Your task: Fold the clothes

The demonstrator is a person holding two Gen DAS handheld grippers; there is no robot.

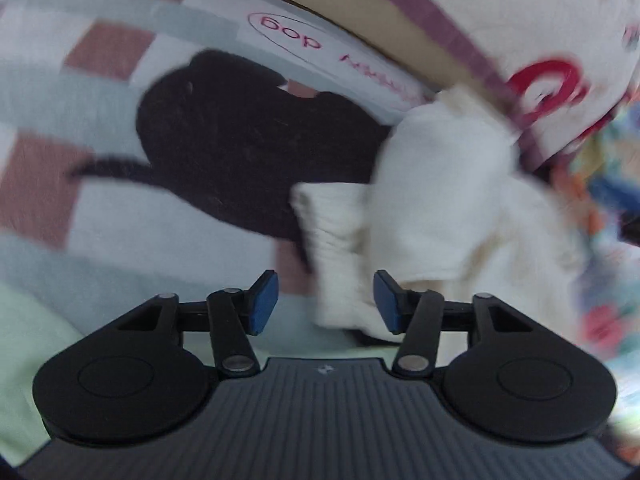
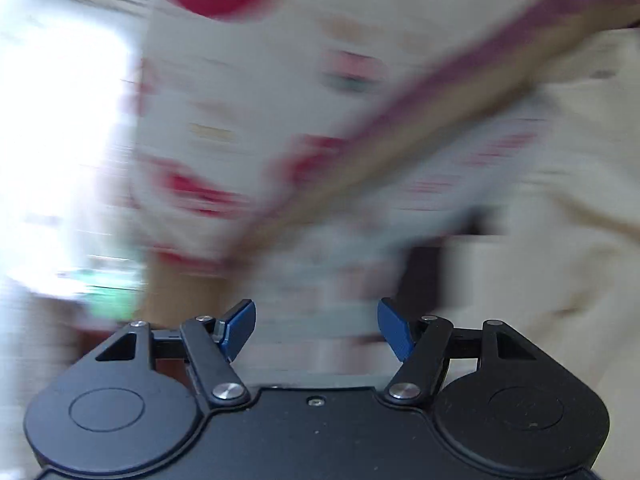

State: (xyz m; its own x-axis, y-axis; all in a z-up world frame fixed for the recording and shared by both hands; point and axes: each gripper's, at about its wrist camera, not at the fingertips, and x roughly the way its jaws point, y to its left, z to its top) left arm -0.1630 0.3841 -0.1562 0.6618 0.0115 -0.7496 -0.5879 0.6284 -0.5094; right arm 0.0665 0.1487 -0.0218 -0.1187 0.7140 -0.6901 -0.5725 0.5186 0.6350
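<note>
A cream knitted garment point(image 1: 432, 208) lies crumpled on a checked bedspread point(image 1: 100, 92), partly over a black garment point(image 1: 240, 148). My left gripper point(image 1: 326, 300) is open, its blue pads wide apart, with a ribbed cuff of the cream garment between them but not clamped. In the right wrist view everything is smeared by motion. My right gripper point(image 2: 316, 330) is open with nothing held. Cream cloth point(image 2: 560, 200) fills the right side of that view, and a dark patch point(image 2: 428, 276) shows just beyond the fingers.
A patterned white cover with red circles and a purple border point(image 1: 520, 40) rises behind the clothes, above a tan edge point(image 1: 360, 12). The same cover point(image 2: 248, 100) fills the right wrist view. Colourful printed fabric point(image 1: 600, 240) lies at the right. Pale green cloth point(image 1: 24, 320) sits at lower left.
</note>
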